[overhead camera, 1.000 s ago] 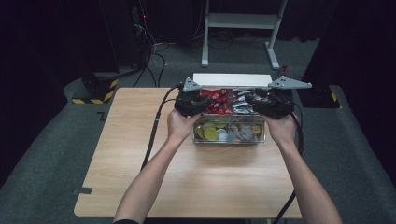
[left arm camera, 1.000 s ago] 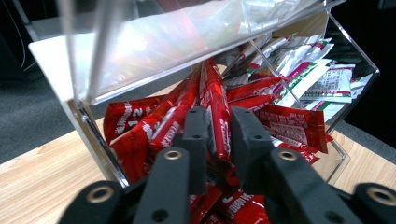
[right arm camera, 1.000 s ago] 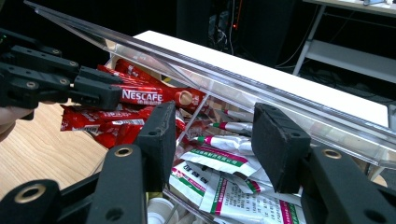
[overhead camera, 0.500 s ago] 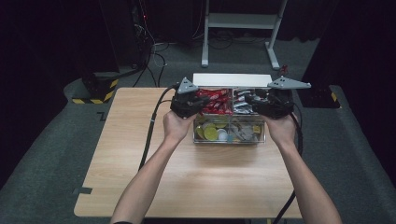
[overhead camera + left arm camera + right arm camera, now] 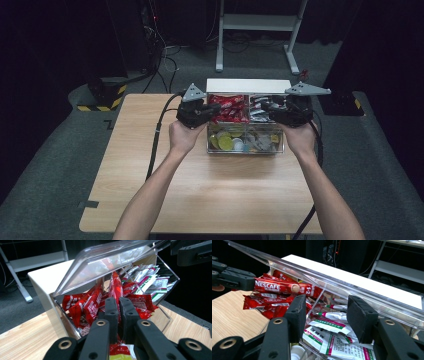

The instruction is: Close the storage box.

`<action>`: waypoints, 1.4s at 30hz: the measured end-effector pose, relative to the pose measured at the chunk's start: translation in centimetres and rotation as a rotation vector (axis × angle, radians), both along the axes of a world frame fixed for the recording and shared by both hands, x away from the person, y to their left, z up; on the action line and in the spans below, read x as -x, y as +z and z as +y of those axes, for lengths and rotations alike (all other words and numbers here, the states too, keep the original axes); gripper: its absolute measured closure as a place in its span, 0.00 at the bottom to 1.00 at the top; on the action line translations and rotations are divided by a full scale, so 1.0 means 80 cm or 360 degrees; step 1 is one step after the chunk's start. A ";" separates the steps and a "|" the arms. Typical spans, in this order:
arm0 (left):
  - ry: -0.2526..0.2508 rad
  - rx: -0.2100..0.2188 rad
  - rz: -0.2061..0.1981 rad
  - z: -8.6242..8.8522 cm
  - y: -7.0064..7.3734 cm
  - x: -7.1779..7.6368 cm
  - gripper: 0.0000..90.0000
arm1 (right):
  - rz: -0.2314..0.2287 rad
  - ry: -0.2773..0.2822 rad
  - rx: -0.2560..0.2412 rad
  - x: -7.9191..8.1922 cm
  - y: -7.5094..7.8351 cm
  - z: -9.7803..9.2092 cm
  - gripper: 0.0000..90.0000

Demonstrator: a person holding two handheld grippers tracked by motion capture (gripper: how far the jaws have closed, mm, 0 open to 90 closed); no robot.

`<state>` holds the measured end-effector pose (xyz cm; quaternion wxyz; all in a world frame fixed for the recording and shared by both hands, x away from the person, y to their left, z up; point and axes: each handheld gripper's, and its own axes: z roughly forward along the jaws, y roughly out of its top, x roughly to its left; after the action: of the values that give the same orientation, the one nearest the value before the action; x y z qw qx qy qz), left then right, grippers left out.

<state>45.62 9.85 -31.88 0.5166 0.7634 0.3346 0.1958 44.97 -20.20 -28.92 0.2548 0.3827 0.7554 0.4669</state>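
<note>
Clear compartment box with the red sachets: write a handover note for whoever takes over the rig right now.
Left hand-held gripper: shut on one red Nescafe stick sachet, held over the back-left compartment's pile of red sachets.
Right hand-held gripper: open, jaws at the raised edge of the clear hinged lid; whether it props the lid, I cannot tell.
Clear plastic compartment box: at the far edge of the wooden table, lid up.
Done: lid opened, sachet gripped.
Left: probably lift the sachet out, set it down, close the lid.
</note>
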 end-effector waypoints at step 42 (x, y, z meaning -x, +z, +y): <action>-0.0013 0.0093 -0.0042 0.065 0.000 0.050 0.96 | -0.0003 -0.0008 -0.0040 0.000 0.001 -0.004 0.56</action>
<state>41.61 15.05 -31.85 0.5439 0.7467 0.3303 0.1937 44.94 -20.54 -28.87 0.2519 0.3872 0.7484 0.4760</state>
